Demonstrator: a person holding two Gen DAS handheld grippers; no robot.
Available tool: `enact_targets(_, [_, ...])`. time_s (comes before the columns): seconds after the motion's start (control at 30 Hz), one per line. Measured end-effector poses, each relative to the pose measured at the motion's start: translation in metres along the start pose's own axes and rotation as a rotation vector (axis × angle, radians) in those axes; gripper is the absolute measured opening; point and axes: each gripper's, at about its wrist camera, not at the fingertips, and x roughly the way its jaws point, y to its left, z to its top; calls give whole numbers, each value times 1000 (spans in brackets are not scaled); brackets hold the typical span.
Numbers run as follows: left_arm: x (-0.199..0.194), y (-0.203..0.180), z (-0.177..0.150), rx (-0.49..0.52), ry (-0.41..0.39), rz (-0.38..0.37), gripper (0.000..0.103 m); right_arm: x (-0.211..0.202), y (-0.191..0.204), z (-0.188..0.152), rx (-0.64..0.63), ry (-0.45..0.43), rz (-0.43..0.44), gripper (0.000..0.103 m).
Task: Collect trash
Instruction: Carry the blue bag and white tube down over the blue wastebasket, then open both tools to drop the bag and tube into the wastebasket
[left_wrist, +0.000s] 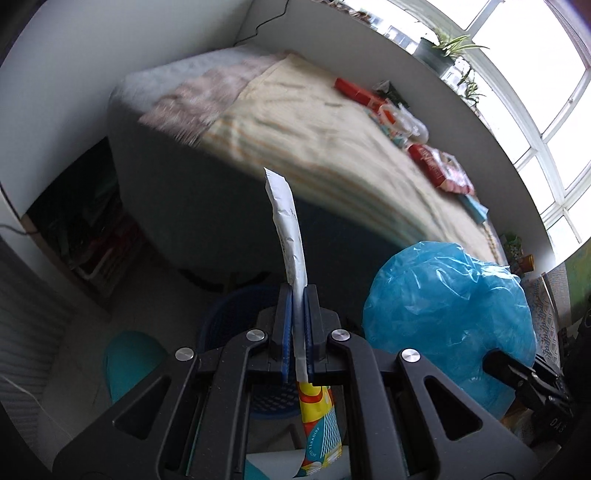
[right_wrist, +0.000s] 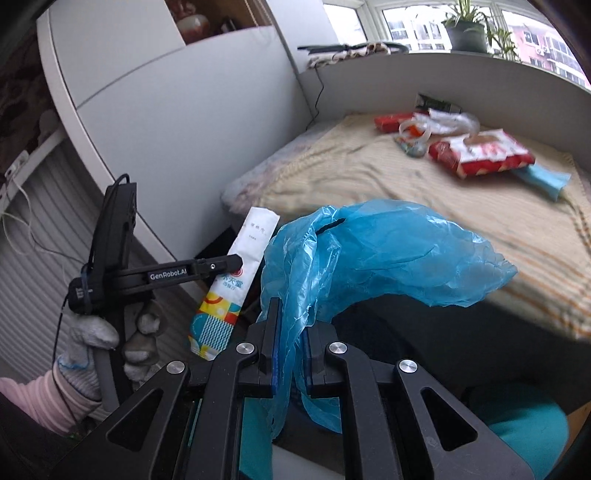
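My left gripper (left_wrist: 298, 295) is shut on a long white wrapper (left_wrist: 290, 229) with a colourful printed end; it also shows in the right wrist view (right_wrist: 236, 273), held upright beside the bag. My right gripper (right_wrist: 293, 328) is shut on the edge of a blue plastic trash bag (right_wrist: 388, 251), which hangs puffed up in front of the bed; the bag also shows in the left wrist view (left_wrist: 447, 317). More trash lies on the bed: a red tissue pack (right_wrist: 480, 155), a red box (right_wrist: 391, 122), clear plastic (right_wrist: 447, 122) and a blue scrap (right_wrist: 546, 181).
The bed (right_wrist: 369, 177) has a striped cream cover and stands against a grey ledge with potted plants (right_wrist: 469, 29) under the window. White cabinets (right_wrist: 166, 110) stand to the left. A blue basket (left_wrist: 236, 321) and a teal object (left_wrist: 129, 365) sit on the floor below.
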Motion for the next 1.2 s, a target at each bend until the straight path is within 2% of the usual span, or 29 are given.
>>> enact_targets(0.67, [108,31,-57,-49,282,62,4,104,-30,-53,69,248,-68,8])
enact_targets(1.0, [143,31,-72,-30,348,100,4,142,-48,-66,97,320,-110,8])
enact_targets(1.2, [158,30,-74,-18,374,114,4,151,-56,-74,119,351,-127,8])
